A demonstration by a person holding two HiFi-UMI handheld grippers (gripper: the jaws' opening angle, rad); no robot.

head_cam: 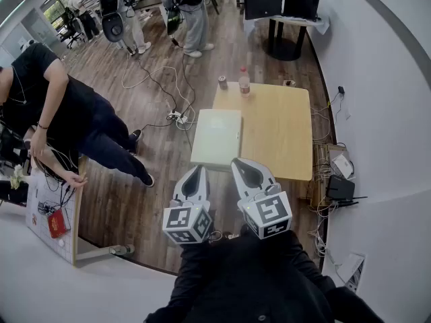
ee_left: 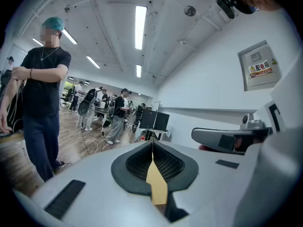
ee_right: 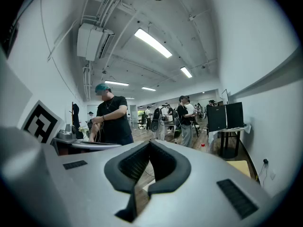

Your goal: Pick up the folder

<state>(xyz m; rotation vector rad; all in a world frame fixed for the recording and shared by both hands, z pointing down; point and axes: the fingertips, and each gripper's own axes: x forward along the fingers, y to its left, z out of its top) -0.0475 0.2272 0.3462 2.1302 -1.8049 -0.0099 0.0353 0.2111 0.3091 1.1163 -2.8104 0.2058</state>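
Folder (head_cam: 216, 138) on table (head_cam: 283, 140), left edge — bottle (head_cam: 244, 81) and can (head_cam: 223, 82) at far edge

The folder (head_cam: 217, 138) is a plain, pale greenish white. The counter (head_cam: 283, 140) is light yellow wood. The floor (head_cam: 161, 173) is brown planks with a darker grain.

The left hand-held gripper (head_cam: 198, 169) and the right hand-held gripper (head_cam: 240, 161) have light grey shells and black pads (ribbed in a fine grid, as the gripper views show). The left cube (head_cam: 188, 223) and the right cube (head_cam: 268, 214) carry black square markers on white.

The bottle (head_cam: 244, 81) has a red cap and a reddish label. The can (head_cam: 223, 82) is dark grey. The wall (head_cam: 377, 79) is white. The person (head_cam: 74, 113) at left wears black, and the sleeves (head_cam: 256, 281) at the bottom are black too.
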